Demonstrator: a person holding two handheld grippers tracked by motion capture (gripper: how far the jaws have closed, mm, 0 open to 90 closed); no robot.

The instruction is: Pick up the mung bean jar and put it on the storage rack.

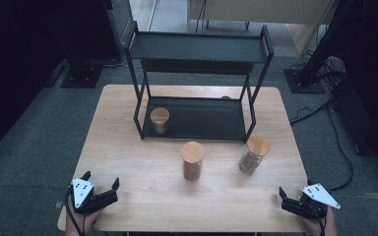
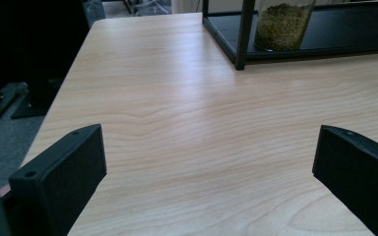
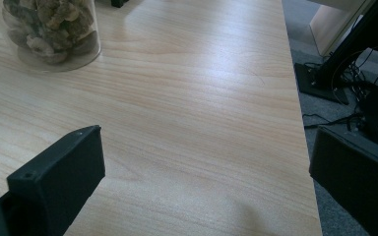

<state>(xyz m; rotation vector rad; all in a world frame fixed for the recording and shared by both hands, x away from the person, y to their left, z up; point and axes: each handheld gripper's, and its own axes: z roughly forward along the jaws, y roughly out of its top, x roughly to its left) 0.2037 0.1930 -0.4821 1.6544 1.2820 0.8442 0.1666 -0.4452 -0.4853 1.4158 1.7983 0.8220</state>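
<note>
The worktop (image 1: 142,196) carries a black two-tier rack (image 1: 197,46) at its far side, with one jar (image 1: 159,120) already standing at the left of the lower shelf. Two more jars with wooden lids stand on the bare wood just in front of the rack: a middle jar (image 1: 192,160) and a right jar (image 1: 254,154) holding lumpy brown pieces.

The work looks like shelving the jars, and neither loose jar is held yet. To do it well, come in level at mid-height on the glass, below the lid, and close squarely so the jar stays upright.

The left gripper (image 1: 100,189) rests at the near left corner, the right gripper (image 1: 281,194) at the near right corner. Both have fingers spread wide and empty. The right jar lies far and left of the right gripper, well apart; the middle jar sits between the two grippers, farther off.
</note>
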